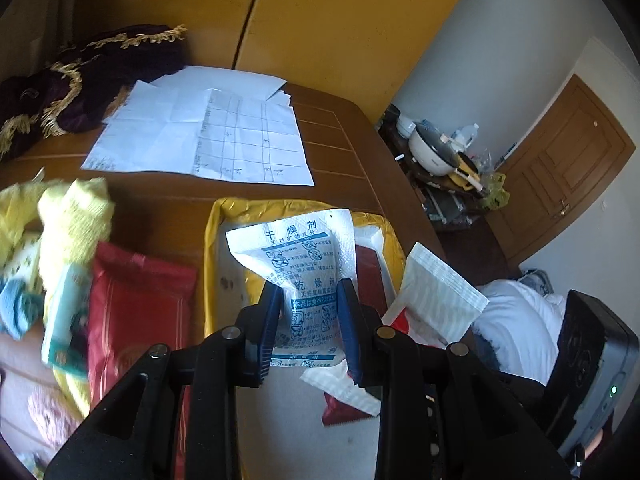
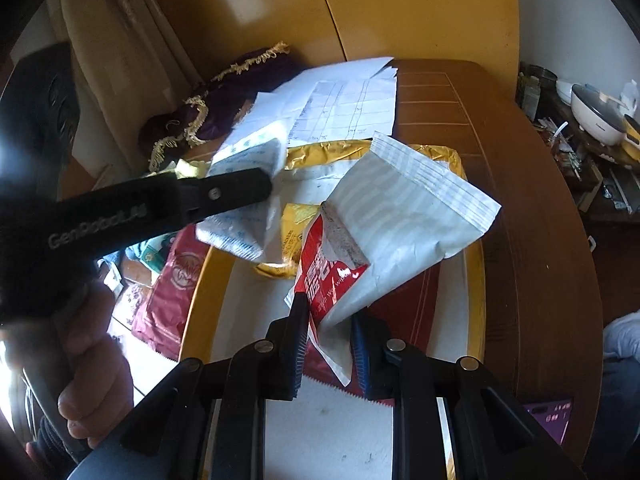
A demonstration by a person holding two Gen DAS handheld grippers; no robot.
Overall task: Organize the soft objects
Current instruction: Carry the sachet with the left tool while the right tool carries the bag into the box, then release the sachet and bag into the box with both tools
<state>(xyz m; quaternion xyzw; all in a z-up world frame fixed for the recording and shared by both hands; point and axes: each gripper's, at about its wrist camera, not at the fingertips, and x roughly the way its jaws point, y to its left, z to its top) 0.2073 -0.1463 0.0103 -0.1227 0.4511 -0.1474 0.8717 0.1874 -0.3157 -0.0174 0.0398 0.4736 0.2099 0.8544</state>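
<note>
Left gripper (image 1: 309, 312), black-framed with blue ribbed pads, was clenched on a white desiccant sachet (image 1: 298, 264) printed in blue characters; the sachet stood creased and upright between the pads, raised above a gold-rimmed tray (image 1: 211, 248). In the right wrist view the same gripper reached in from 9 o'clock, its black arm lettered in grey, with a person's hand (image 2: 94, 364) wrapped round the handle at 8 o'clock.

Right gripper (image 2: 330, 332) was pinched shut on a white striped paper packet (image 2: 404, 220) together with a red printed wipes packet (image 2: 326, 276) pressed against it; both pointed toward 1 o'clock over the tray's white floor.

A flat, glossy dark red pouch (image 1: 136, 300) with a serrated edge lay just beside the tray's left rim. At 9 o'clock in the left wrist view sat a blurred heap of yellow knitted cloth (image 1: 76, 216) and a blue-green soft item whose form could not be told.

The surface was a brown wooden table (image 1: 332, 128) with inlaid lines. At 12 o'clock lay creased white paper sheets (image 1: 200, 136), one ruled as a grid, and beside them a dark purple cloth (image 1: 80, 88) with gold fringe. Beyond stood a yellow panelled wall, a wooden door (image 1: 568, 160) at 2 o'clock, and a cluttered side stand with a white cooker pot (image 1: 434, 148).
</note>
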